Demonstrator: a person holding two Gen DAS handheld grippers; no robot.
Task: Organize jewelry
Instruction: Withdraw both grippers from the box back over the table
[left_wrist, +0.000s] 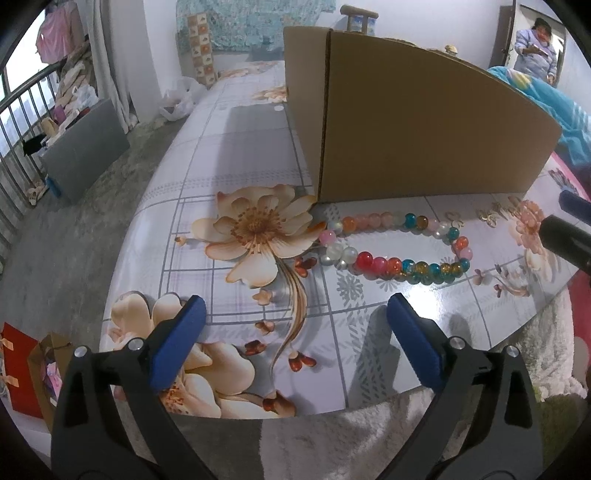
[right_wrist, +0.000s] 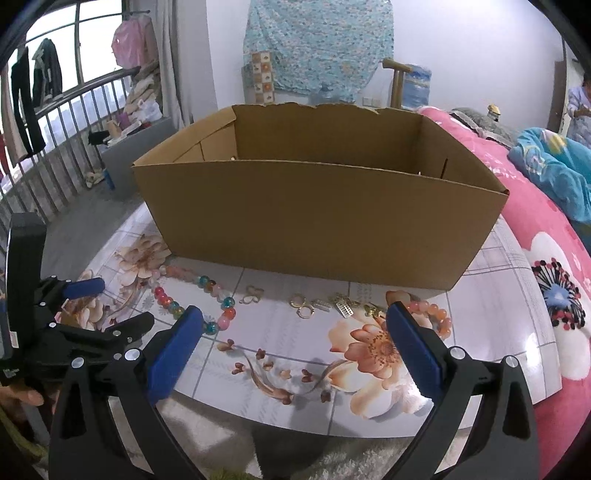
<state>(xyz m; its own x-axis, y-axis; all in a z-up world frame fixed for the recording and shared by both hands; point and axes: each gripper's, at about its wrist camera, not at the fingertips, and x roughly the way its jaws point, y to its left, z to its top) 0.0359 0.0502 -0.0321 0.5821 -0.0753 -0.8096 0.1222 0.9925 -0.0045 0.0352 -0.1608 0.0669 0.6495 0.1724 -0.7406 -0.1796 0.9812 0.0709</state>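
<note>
A string of multicoloured glass beads (left_wrist: 399, 264) lies in a loop on the floral tabletop (left_wrist: 240, 166), just in front of an open cardboard box (left_wrist: 424, 129). My left gripper (left_wrist: 295, 306) hovers open short of the beads, with nothing between its blue pads. In the right wrist view the same beads (right_wrist: 173, 306) lie at the left. A gold butterfly (right_wrist: 252, 294), gold rings (right_wrist: 301, 304), a small clip (right_wrist: 343, 306) and an orange bead bracelet (right_wrist: 432, 312) line up before the box (right_wrist: 317, 221). My right gripper (right_wrist: 294, 312) stands open near them, holding nothing.
The box takes up the far half of the tabletop (right_wrist: 288, 332). A pink flowered blanket (right_wrist: 535, 221) borders it on the right and white fleece (left_wrist: 369, 443) lies along the near edge. A person (left_wrist: 535, 48) stands in the far doorway. Railings and clutter line the left.
</note>
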